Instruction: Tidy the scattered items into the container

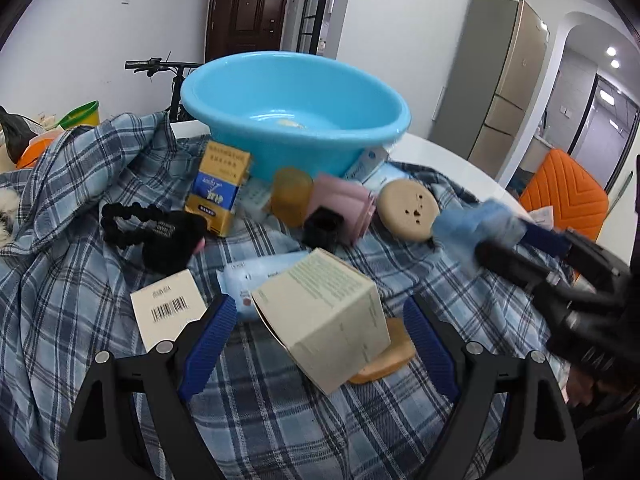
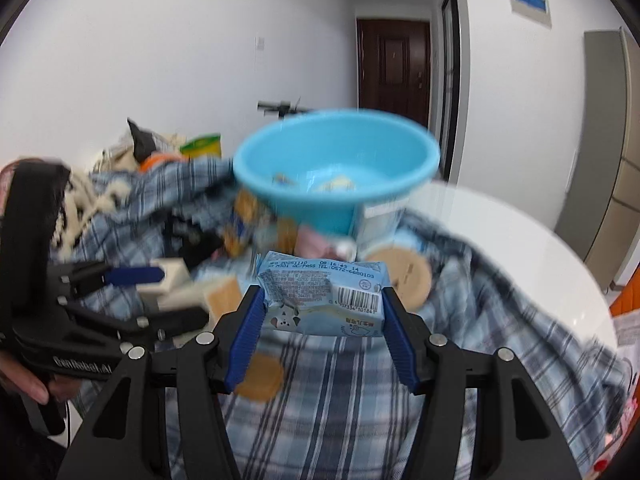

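Two grippers worked over one cluttered plaid cloth, with one blue basin behind.

Nearest, the left gripper (image 1: 316, 332) had its jaws spread wide around one cream cardboard box (image 1: 324, 320), the blue pads clear of its sides; the box lay tilted on a tan sponge-like slab (image 1: 394, 356). The right gripper (image 2: 322, 308) pinched one pale blue plastic snack packet (image 2: 320, 298) between its pads, lifted above the blue-and-white plaid cloth (image 1: 280, 420). Farther on lay one white barcode card (image 1: 166, 308), one black scrunchie (image 1: 132, 224), one yellow-and-blue carton (image 1: 220, 186), one amber cup (image 1: 290, 194), one pink pad (image 1: 344, 204) and one round tan disc (image 1: 408, 210). Behind them all stood the light blue plastic basin (image 1: 296, 112), a few small items inside.
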`<state>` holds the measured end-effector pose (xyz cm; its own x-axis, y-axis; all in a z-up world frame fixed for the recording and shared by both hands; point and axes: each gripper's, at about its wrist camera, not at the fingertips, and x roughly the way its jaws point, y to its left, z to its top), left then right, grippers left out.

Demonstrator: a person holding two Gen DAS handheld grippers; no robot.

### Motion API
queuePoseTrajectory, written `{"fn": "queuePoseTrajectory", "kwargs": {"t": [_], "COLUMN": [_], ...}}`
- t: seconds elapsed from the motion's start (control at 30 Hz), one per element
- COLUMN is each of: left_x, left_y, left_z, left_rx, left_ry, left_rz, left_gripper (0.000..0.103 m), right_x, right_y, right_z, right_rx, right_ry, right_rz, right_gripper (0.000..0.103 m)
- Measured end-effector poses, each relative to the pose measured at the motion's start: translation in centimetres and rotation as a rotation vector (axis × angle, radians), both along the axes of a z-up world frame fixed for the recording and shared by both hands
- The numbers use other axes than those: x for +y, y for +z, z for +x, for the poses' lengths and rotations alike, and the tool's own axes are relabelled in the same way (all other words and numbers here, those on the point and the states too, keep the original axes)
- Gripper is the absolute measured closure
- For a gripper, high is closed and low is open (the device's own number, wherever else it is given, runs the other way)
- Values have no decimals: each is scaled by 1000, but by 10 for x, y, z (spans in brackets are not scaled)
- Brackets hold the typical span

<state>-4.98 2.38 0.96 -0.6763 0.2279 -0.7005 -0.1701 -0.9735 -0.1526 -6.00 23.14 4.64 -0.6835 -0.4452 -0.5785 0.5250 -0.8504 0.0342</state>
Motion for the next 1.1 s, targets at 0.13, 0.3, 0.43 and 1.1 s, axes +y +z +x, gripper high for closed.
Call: {"fn": "queuePoseTrajectory", "kwargs": {"t": [0.13,0.3,0.43,1.1], "left_x": [4,5,4,4], "left_y": [-2,-5,-8,-25], "left_z": [-1,-3,-7,-13], "left_rx": [-10,-20,-26,-38], "left_ry": [-10,-3,8,-45], "left_rz": [0,3,-6,-62], "left_gripper": [15,15,15,38], "right_x": [2,3,0,9], "right_y": [-13,-14,-15,-21], "right_z": [-1,-2,-2,-2], "right_rx": [-38,-49,-51,-75], "right_ry": [-4,-5,-2,-17], "right_rz": [0,-12,-3,-12], "right_gripper": [46,46,46,46]}}
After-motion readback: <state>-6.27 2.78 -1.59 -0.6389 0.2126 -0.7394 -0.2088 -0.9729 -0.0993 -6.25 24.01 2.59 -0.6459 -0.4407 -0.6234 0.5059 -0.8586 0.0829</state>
